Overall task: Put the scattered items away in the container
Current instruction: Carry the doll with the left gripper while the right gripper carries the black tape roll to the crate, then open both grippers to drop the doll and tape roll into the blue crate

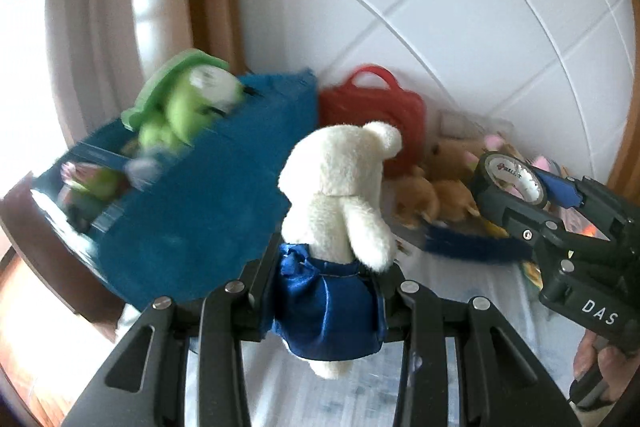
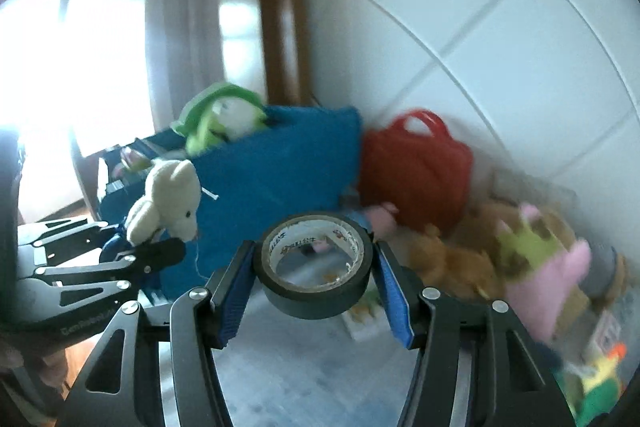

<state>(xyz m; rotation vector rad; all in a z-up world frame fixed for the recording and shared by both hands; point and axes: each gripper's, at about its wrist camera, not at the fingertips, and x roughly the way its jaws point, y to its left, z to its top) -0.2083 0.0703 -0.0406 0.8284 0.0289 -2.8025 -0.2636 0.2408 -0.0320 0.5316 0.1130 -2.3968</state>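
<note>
My left gripper [image 1: 326,275] is shut on a white teddy bear [image 1: 340,183] in a blue satin skirt, held upright just right of the blue fabric container [image 1: 224,195]. In the right wrist view the same white teddy bear [image 2: 168,203] hangs in the left gripper [image 2: 160,247] in front of the blue fabric container [image 2: 276,183]. My right gripper [image 2: 316,279] is shut on a black tape roll [image 2: 316,263], lifted above the bed. From the left it shows as the right gripper [image 1: 532,195] with the tape roll [image 1: 512,183]. A green plush [image 1: 188,107] sticks out of the container.
A red handbag [image 2: 416,167] leans on the white tiled wall beside the container. Brown and pink plush toys [image 2: 520,259] and small colourful items [image 2: 592,379] lie heaped at the right on the pale bedsheet [image 2: 304,379]. A curtain and bright window stand at the left.
</note>
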